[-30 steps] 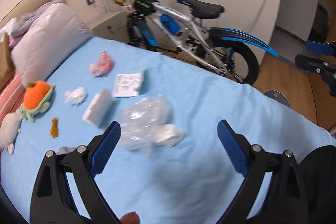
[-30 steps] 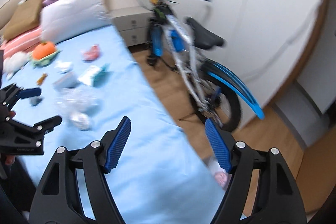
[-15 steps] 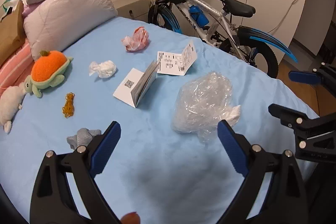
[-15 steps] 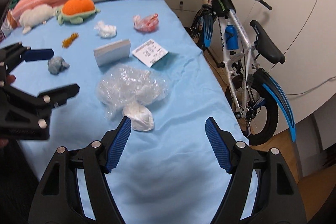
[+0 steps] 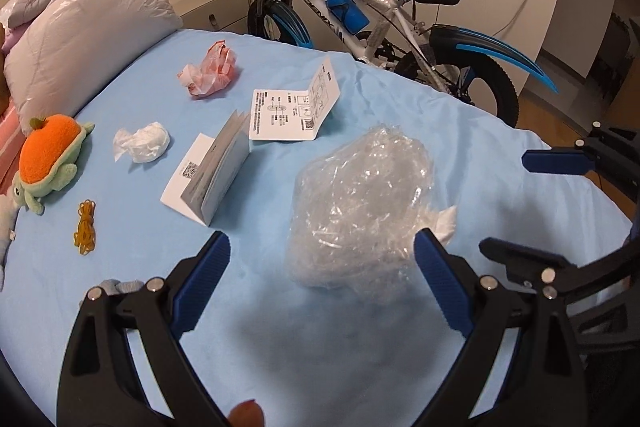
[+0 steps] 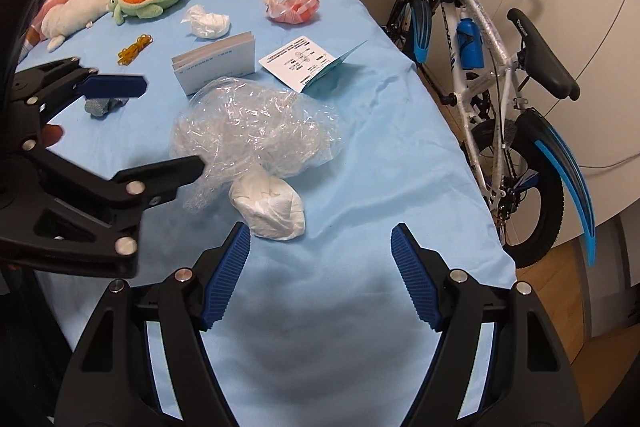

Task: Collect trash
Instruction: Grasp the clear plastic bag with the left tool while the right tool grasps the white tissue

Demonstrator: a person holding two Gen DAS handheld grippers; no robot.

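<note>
Both tongs (image 5: 322, 267) (image 6: 320, 259) lowered, two booklets (image 5: 208, 183), two tissue wads (image 6: 268, 205)

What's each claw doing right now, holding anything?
Left claw: open, holding nothing, above the clear plastic bag.
Right claw: open, holding nothing, near the white paper wad.

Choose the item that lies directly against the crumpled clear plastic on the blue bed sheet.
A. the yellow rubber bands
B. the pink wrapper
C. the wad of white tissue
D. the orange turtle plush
C: the wad of white tissue sits tucked against the near edge of the crumpled clear plastic, while the other items lie apart from it.
</note>
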